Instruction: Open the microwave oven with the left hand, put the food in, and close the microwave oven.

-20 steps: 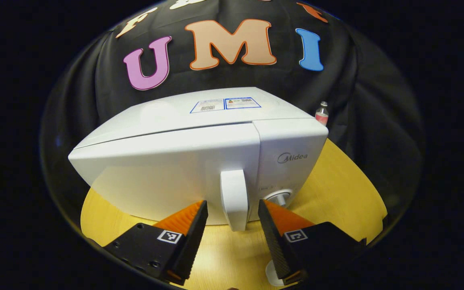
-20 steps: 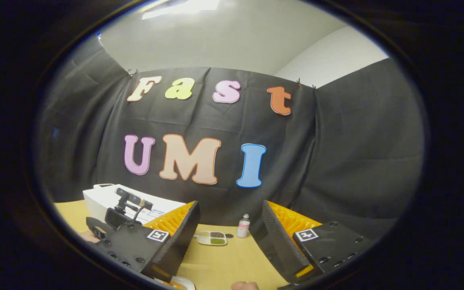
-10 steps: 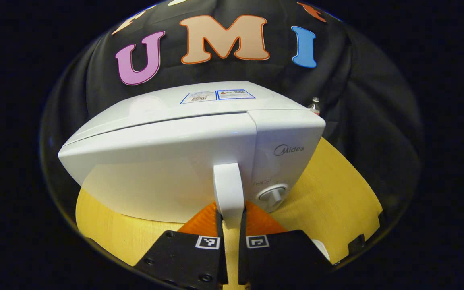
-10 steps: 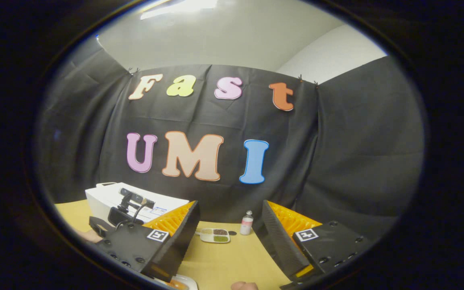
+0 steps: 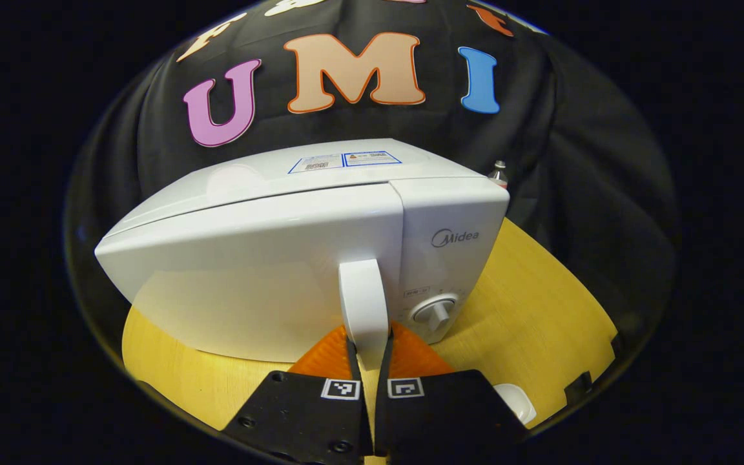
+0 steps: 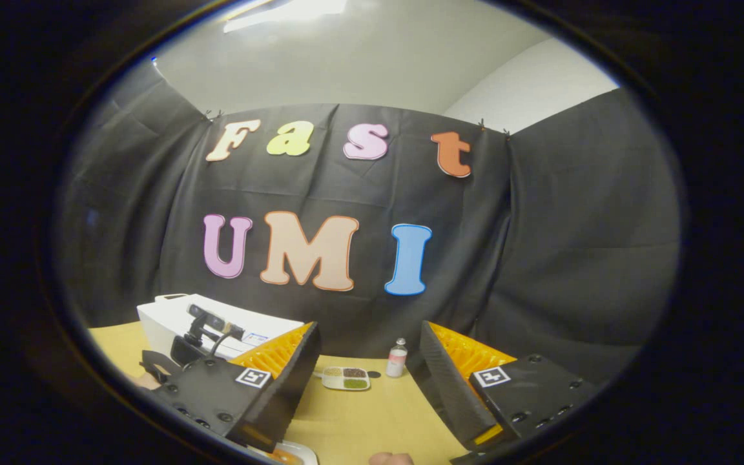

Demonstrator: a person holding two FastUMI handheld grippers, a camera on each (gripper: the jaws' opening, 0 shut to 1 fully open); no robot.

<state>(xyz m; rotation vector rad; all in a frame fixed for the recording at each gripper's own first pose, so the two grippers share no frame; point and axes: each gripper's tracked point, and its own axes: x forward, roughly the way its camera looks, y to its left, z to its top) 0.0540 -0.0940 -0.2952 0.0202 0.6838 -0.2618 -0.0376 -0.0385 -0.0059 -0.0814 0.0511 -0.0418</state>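
In the left gripper view, the left tongs (image 5: pixel 367 361) sat at the bottom centre of the frame, clenched on the lower end of the white door handle (image 5: pixel 363 303), one finger pressed to each side. Just behind, the white microwave oven (image 5: pixel 268 258) filled the middle of the frame on the yellow bench (image 5: pixel 540 303), its door closed. A round dial (image 5: pixel 435 311) showed right of the handle. A white rounded thing (image 5: pixel 519 402) peeked out at lower right beside the tongs.

In the right gripper view, the right tongs (image 6: pixel 369 371) stood released at the bottom, fingers well apart with nothing between them. A plate edge (image 6: pixel 291 452) carrying something orange lay at the bottom edge, left of centre. Farther back between the fingers were a small divided food tray (image 6: pixel 345 378) and a little bottle (image 6: pixel 397 358). At lower left, the microwave oven (image 6: pixel 165 320) stood with the left gripper's camera mount (image 6: pixel 201 336) in front of it.
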